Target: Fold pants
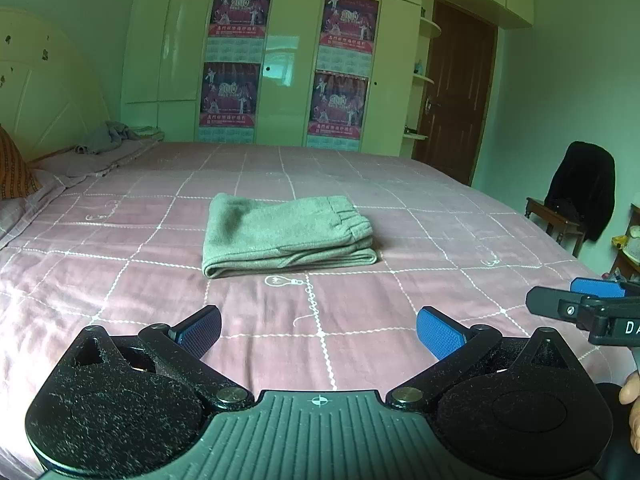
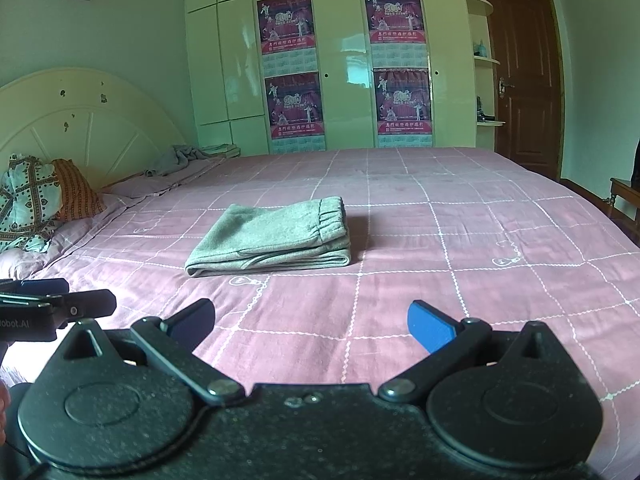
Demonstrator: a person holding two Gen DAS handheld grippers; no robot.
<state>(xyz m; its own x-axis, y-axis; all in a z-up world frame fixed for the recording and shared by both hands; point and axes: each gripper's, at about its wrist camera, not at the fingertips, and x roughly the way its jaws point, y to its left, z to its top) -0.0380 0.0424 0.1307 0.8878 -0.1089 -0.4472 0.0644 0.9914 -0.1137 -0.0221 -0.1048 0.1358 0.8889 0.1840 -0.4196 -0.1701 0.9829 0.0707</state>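
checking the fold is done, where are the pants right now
The pants lie folded in a neat stack mid-bed on the pink checked bedspread, centred ahead of both open grippers, with nothing touching them.

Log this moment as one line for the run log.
pants: folded, flat on bed | left hand-held gripper: open, empty, short of pants | right hand-held gripper: open, empty, short of pants

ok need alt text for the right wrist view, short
Grey-green pants lie folded in a neat stack on a pink checked bedspread. The open right gripper hovers short of them, holding nothing, with the left gripper at the left edge.
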